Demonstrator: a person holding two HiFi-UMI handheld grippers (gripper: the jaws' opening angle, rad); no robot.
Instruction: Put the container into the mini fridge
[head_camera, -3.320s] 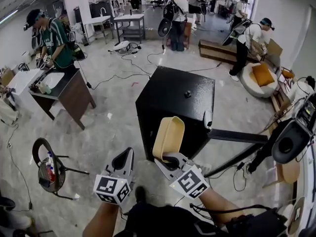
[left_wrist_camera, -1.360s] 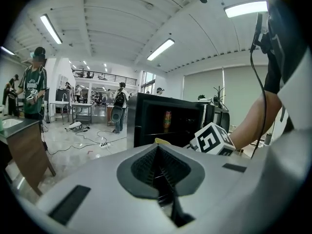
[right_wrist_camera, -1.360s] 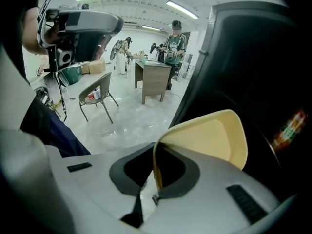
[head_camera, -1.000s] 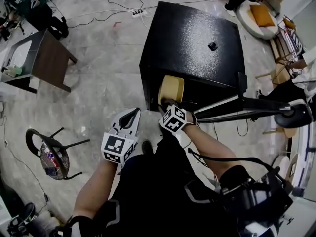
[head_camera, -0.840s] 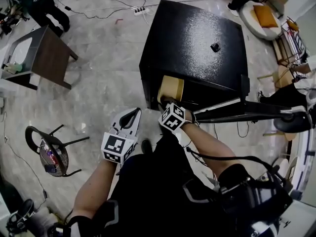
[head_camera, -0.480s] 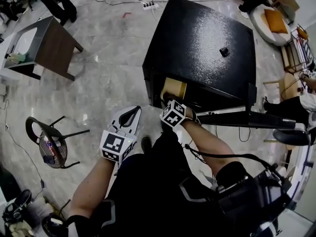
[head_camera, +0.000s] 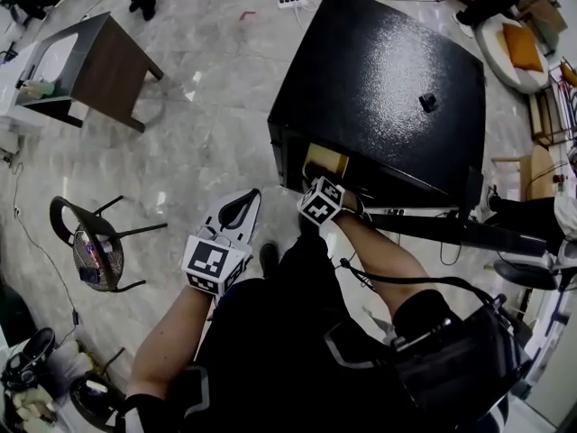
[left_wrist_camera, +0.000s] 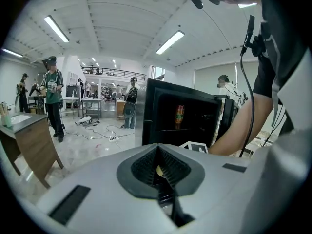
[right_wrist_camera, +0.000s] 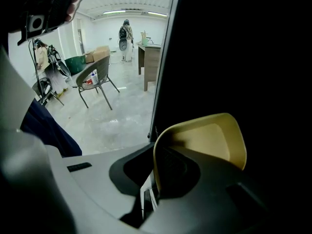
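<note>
The black mini fridge [head_camera: 388, 79] stands with its door [head_camera: 451, 231] swung open to the right. A tan-yellow container [head_camera: 325, 162] sits in the fridge's front opening. My right gripper [head_camera: 315, 188] is shut on the container's near rim. In the right gripper view the container [right_wrist_camera: 209, 140] stands on edge against the dark fridge interior [right_wrist_camera: 243, 57], its rim pinched in the right gripper [right_wrist_camera: 157, 177]. My left gripper [head_camera: 236, 211] hangs left of the fridge, shut and empty. The left gripper [left_wrist_camera: 158, 165] points at the open fridge [left_wrist_camera: 195, 118].
A can [left_wrist_camera: 180, 115] stands on a shelf inside the fridge. A small black object [head_camera: 428, 102] lies on the fridge top. A chair [head_camera: 95, 246] is at the left, a brown table [head_camera: 90, 61] at the upper left, and a power strip [head_camera: 290, 0] with cables behind the fridge.
My right gripper has sunk and pushed the container deeper into the fridge opening, so less of it shows. The left gripper has stayed put.
</note>
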